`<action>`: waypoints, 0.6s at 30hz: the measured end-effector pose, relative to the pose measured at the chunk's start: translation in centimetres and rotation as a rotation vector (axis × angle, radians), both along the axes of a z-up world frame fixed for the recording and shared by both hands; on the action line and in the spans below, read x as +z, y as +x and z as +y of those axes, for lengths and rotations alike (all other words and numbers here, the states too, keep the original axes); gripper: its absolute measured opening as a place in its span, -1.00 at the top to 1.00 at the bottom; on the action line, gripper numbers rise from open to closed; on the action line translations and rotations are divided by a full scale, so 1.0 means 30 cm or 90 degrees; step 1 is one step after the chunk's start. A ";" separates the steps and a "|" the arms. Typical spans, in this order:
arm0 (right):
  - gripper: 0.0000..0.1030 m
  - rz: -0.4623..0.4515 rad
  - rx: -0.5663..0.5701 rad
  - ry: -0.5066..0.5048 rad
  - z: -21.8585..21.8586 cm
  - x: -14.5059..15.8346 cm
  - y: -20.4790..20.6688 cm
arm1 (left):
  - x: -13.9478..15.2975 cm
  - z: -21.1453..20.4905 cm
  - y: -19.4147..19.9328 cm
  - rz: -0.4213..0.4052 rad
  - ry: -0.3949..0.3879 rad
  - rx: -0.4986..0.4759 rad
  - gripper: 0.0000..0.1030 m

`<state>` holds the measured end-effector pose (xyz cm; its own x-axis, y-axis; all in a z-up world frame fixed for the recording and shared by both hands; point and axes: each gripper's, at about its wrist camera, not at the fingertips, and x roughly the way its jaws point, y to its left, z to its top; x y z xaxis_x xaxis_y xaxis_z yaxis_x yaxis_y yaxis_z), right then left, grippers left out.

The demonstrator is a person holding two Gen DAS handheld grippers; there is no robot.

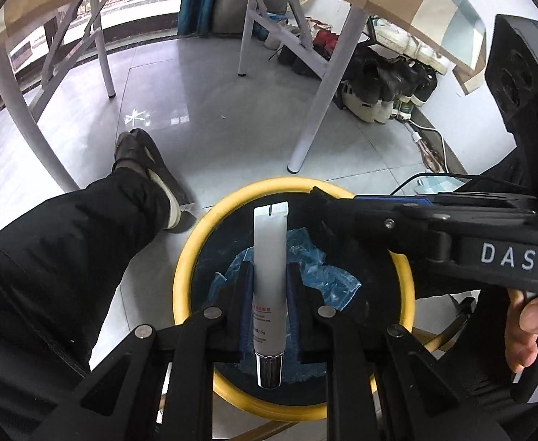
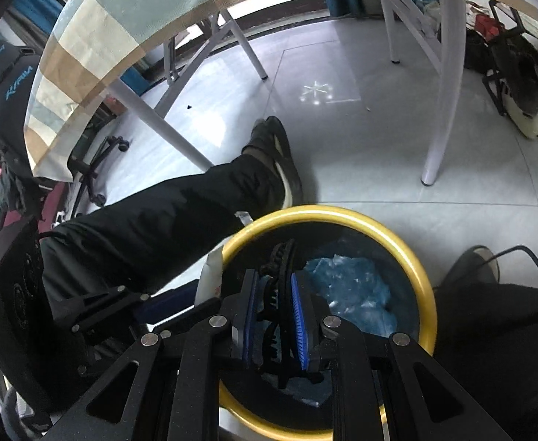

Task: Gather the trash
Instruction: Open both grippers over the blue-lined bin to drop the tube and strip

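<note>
My left gripper (image 1: pixel 270 268) is shut on a white tube (image 1: pixel 270 242) with a silver cap, held over a round bin with a yellow rim (image 1: pixel 184 275). Crumpled blue plastic (image 1: pixel 327 279) lies in the bin's black inside. From the right, the right gripper (image 1: pixel 316 193) reaches over the rim. In the right wrist view, my right gripper (image 2: pixel 274 275) is shut on a black toothed strip (image 2: pixel 282 257) above the same bin (image 2: pixel 397 242) and its blue plastic (image 2: pixel 357 286). The white tube (image 2: pixel 210 275) shows at the left of that rim.
A person's leg in black trousers and a dark shoe (image 1: pixel 147 161) stands just left of the bin. White table legs (image 1: pixel 316 110) rise behind it on a grey tiled floor. Shoes (image 1: pixel 379 84) are piled at the back right. A checked tablecloth (image 2: pixel 103 25) hangs overhead.
</note>
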<state>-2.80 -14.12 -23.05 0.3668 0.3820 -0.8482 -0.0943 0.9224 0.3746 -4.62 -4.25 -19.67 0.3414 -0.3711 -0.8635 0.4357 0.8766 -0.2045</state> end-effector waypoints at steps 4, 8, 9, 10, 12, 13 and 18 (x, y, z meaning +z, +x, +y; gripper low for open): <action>0.67 0.002 -0.002 -0.005 -0.002 -0.005 -0.004 | 0.002 -0.006 -0.008 0.000 0.000 -0.010 0.76; 0.67 0.004 -0.002 -0.010 0.004 -0.008 -0.001 | -0.007 -0.005 -0.005 -0.001 0.001 -0.013 0.75; 0.67 0.005 -0.004 -0.011 0.003 -0.009 -0.001 | -0.007 -0.005 -0.006 0.000 0.000 -0.014 0.75; 0.67 0.006 -0.005 -0.012 0.012 -0.011 0.004 | -0.008 -0.007 -0.006 0.000 0.001 -0.014 0.75; 0.67 0.007 -0.005 -0.015 0.014 -0.012 0.004 | -0.018 -0.011 0.001 0.003 0.001 -0.019 0.75; 0.67 0.006 -0.005 -0.016 0.013 -0.011 0.003 | -0.021 -0.013 0.003 0.005 0.002 -0.022 0.75; 0.62 0.005 -0.011 -0.020 0.010 -0.008 0.001 | -0.024 -0.027 0.001 0.001 0.014 -0.034 0.74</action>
